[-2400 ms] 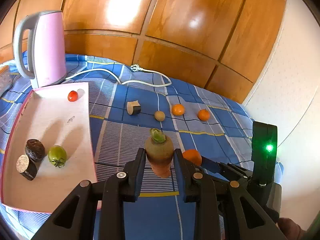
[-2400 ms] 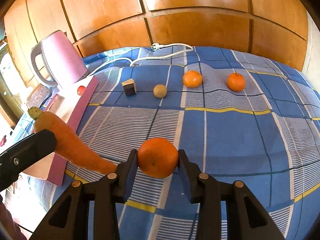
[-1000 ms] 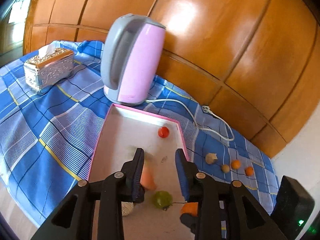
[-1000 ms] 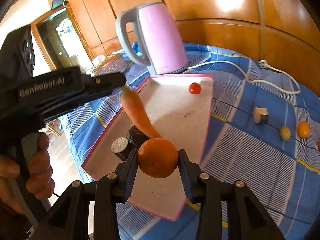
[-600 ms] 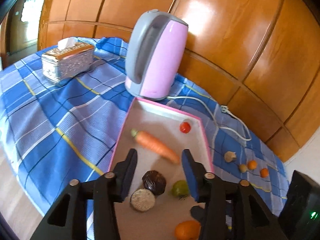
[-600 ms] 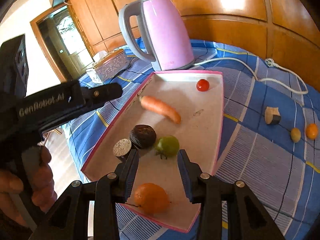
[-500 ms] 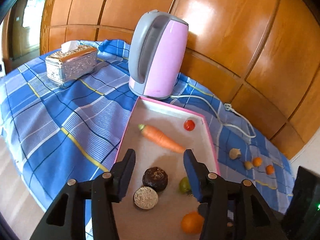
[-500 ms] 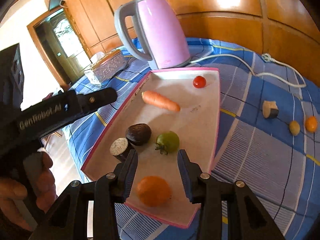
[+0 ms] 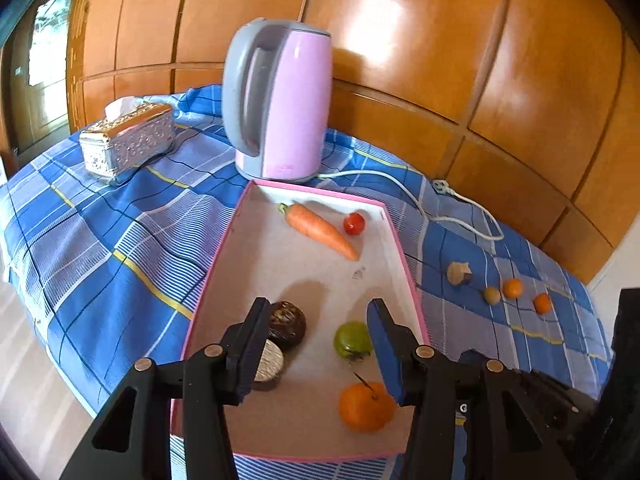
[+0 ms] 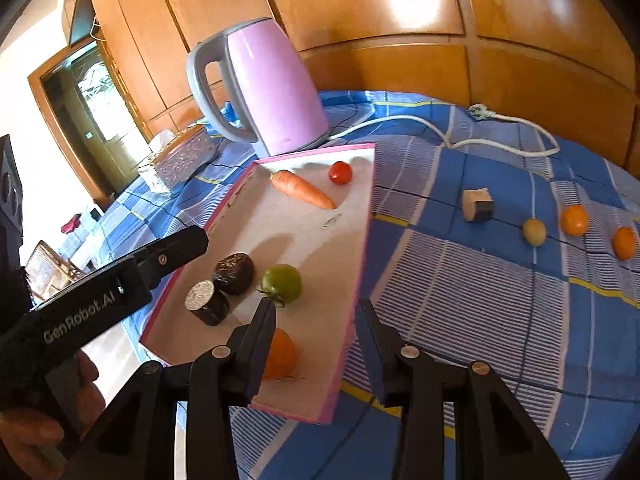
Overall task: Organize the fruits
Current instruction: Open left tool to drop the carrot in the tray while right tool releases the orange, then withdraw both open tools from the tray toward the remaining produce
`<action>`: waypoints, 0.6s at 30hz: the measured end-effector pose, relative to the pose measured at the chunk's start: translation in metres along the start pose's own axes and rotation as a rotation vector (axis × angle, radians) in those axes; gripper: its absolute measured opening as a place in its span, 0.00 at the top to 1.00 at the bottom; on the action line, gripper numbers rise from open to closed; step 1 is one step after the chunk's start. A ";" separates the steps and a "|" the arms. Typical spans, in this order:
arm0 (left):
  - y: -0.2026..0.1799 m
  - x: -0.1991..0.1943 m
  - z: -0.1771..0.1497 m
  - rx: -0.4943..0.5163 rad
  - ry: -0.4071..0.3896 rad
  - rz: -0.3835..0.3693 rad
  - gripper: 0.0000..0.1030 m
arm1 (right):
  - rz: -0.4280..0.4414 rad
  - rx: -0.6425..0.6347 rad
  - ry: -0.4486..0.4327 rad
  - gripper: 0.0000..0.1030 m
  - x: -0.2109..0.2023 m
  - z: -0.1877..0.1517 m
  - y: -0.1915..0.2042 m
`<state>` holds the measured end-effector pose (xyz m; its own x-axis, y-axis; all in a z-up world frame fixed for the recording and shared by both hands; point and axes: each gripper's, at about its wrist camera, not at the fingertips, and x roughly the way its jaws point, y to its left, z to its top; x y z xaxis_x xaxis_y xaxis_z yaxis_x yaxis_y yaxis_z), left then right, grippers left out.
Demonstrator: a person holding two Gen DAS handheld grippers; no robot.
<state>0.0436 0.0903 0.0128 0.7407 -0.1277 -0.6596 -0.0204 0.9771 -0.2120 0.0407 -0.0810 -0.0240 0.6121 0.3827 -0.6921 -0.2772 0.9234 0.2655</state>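
A pink-rimmed tray (image 9: 404, 256) (image 10: 362, 248) holds a carrot (image 9: 320, 231) (image 10: 302, 189), a red cherry tomato (image 9: 354, 223) (image 10: 340, 172), a green tomato (image 9: 352, 340) (image 10: 282, 283), two dark round pieces (image 9: 286, 324) (image 10: 234, 267) and an orange (image 9: 366, 406) (image 10: 280, 354). My left gripper (image 9: 318, 340) is open and empty above the tray's near end. My right gripper (image 10: 316, 334) is open and empty over the tray's near right edge, beside the orange. Two small oranges (image 10: 574, 220), a yellowish fruit (image 10: 534, 231) and a cut piece (image 10: 477, 204) lie on the cloth.
A pink kettle (image 9: 280, 100) (image 10: 260, 88) stands behind the tray, its white cord (image 10: 460, 128) trailing right. A silver tissue box (image 9: 126, 142) sits at the left. The blue checked cloth (image 10: 480, 300) covers the table; wood panelling lies behind.
Both grippers opened: the carrot and the orange now lie in the tray. Both grippers have since drawn back a little from the tray.
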 end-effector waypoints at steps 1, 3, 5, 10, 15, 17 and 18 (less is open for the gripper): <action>-0.003 0.000 -0.001 0.007 0.003 -0.004 0.51 | -0.012 -0.013 -0.007 0.59 -0.002 -0.001 0.000; -0.006 0.000 -0.003 0.015 0.008 -0.005 0.51 | -0.031 -0.030 -0.019 0.59 -0.006 -0.003 0.001; -0.012 0.000 -0.006 0.027 0.015 -0.009 0.51 | -0.042 -0.030 -0.028 0.59 -0.009 -0.005 -0.001; -0.024 0.000 -0.011 0.058 0.024 -0.021 0.51 | -0.079 0.001 -0.048 0.59 -0.013 -0.007 -0.011; -0.038 0.002 -0.016 0.083 0.041 -0.041 0.51 | -0.103 0.042 -0.051 0.59 -0.018 -0.011 -0.024; -0.043 0.004 -0.020 0.094 0.053 -0.048 0.51 | -0.113 0.053 -0.050 0.59 -0.019 -0.014 -0.028; -0.046 0.005 -0.021 0.099 0.058 -0.053 0.51 | -0.118 0.061 -0.049 0.59 -0.020 -0.015 -0.031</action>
<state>0.0341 0.0414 0.0040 0.6990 -0.1860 -0.6905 0.0863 0.9805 -0.1767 0.0262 -0.1173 -0.0285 0.6739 0.2707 -0.6875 -0.1567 0.9616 0.2251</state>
